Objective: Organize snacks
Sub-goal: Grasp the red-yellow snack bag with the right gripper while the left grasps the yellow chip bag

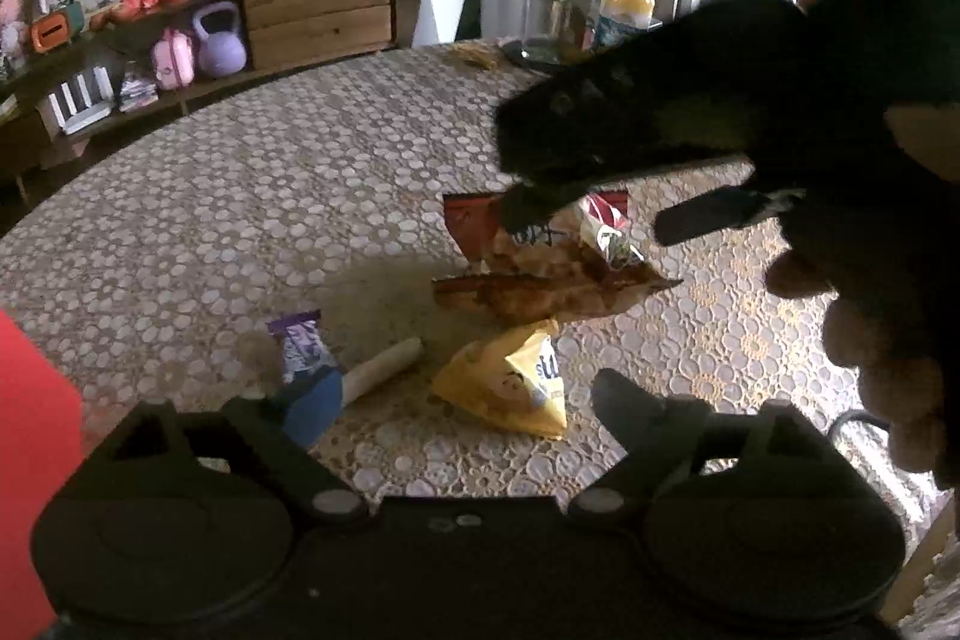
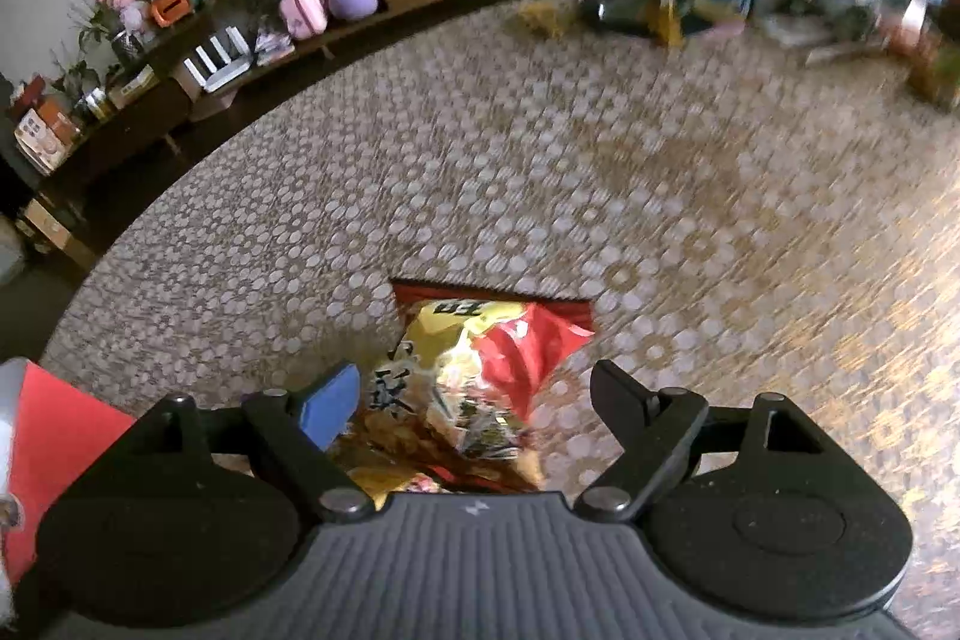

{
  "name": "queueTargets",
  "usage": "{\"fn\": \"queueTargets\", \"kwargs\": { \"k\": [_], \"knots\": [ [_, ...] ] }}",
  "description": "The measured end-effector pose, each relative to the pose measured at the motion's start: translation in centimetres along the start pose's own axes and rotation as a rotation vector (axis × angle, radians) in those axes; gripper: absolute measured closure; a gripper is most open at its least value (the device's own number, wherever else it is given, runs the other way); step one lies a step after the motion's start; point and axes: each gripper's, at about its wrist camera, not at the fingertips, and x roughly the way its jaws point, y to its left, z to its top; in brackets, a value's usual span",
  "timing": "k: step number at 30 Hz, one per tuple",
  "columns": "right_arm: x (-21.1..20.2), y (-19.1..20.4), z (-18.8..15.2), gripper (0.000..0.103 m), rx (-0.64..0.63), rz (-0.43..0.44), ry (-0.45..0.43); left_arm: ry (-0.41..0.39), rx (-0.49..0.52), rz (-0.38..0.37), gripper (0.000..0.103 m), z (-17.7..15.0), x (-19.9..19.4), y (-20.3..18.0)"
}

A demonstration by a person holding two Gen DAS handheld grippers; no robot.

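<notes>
The table (image 2: 540,148) has lots of bare cloth past the red chip bag (image 2: 516,346), all the way to the far edge. The bag lies between the right gripper (image 2: 474,388) fingers, which are spread wide and hold nothing. The left gripper (image 1: 468,400) is wide too, just above the yellow bag (image 1: 510,382).

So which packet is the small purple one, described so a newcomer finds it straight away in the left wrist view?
Start at the round table with the lace-patterned cloth and look to its near edge, just ahead of the left gripper, whose fingers are spread open. There the small purple snack packet lies, left of a pale cream stick-shaped packet and a yellow crinkled bag. It is the only purple wrapper.
</notes>
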Motion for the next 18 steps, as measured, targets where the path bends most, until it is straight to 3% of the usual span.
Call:
{"fn": "queueTargets", "kwargs": {
  "k": [4, 10, 14, 18],
  "knots": [
    [1.3, 0.0, 0.2, 0.019, 0.039, 0.02, 0.024, 0.009, 0.018, -0.01, 0.019, -0.1, 1.0, -0.3],
    [2.6, -0.3, 0.0, 0.019, 0.084, 0.037, 0.048, 0.014, 0.048, -0.035, 0.03, -0.1, 1.9, -1.1],
    [2.6, -0.6, -0.2, 0.019, 0.104, 0.054, 0.037, 0.026, 0.053, -0.042, 0.044, -0.2, 2.5, -1.2],
    [2.4, -0.9, -0.4, 0.027, 0.113, 0.057, 0.028, 0.042, 0.017, -0.056, 0.056, -0.2, 2.9, -0.8]
  ]
}}
